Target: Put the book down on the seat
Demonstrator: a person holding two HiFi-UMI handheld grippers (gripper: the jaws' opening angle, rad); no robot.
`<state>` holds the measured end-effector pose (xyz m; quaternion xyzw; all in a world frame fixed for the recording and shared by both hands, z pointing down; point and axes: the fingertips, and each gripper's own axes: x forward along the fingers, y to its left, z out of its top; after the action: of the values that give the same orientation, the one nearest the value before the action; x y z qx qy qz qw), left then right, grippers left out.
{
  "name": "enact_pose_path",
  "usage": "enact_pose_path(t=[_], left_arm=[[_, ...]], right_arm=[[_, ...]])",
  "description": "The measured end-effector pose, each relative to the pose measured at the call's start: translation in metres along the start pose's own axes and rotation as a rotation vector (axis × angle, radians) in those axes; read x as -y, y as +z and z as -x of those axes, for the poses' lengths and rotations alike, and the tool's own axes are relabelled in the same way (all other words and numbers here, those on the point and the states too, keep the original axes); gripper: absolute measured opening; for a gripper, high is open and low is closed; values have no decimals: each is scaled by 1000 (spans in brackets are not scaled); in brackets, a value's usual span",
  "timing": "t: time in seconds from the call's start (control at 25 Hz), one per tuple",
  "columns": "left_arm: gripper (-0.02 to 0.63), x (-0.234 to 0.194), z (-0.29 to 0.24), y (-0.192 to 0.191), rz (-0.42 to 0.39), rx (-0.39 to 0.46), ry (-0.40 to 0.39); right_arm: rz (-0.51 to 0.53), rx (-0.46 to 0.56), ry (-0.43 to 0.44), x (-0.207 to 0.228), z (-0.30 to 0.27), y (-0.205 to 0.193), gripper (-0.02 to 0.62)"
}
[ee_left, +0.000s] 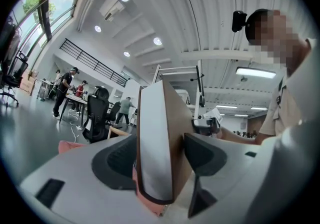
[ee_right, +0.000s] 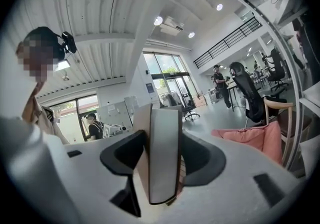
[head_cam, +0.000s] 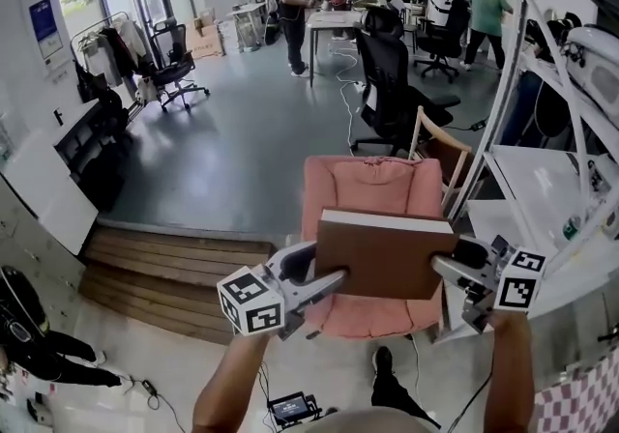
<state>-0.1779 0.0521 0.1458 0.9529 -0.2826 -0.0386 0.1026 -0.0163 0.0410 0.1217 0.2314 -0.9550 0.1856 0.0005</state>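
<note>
One thick brown hardcover book [head_cam: 385, 262], two tools on it. The left tool [head_cam: 322, 283] is pinching the book's left edge and the right tool [head_cam: 451, 268] its right edge, each pair of jaws pressed against the covers. The book is held flat, pages facing away, over the seat of the one pink-cushioned wooden chair [head_cam: 363, 191].

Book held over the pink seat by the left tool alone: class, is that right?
No. Both tools hold the book: the left tool grips one end, the right tool the other, as the right gripper view shows. It is over the pink seat.
</note>
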Motion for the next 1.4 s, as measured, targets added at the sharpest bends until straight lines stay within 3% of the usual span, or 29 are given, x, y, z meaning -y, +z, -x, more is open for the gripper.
enact_pose_path(t=[0.28,0.6,0.88,1.4], left_arm=[[276,-50,-31,-12,-1,-32,107],[276,-111,-89,-39,54,-58,143],[276,-164,-130,-98,103,-175,193],[276,-260,-195,-214,256,-279,202]], right_arm=[[-21,-13,100,70,-34,-1,219],[-79,-36,110,159,-55,-8,219],[-83,-73,61,228,-68,-42,218],[-245,-120,24,364,-107,-131,218]])
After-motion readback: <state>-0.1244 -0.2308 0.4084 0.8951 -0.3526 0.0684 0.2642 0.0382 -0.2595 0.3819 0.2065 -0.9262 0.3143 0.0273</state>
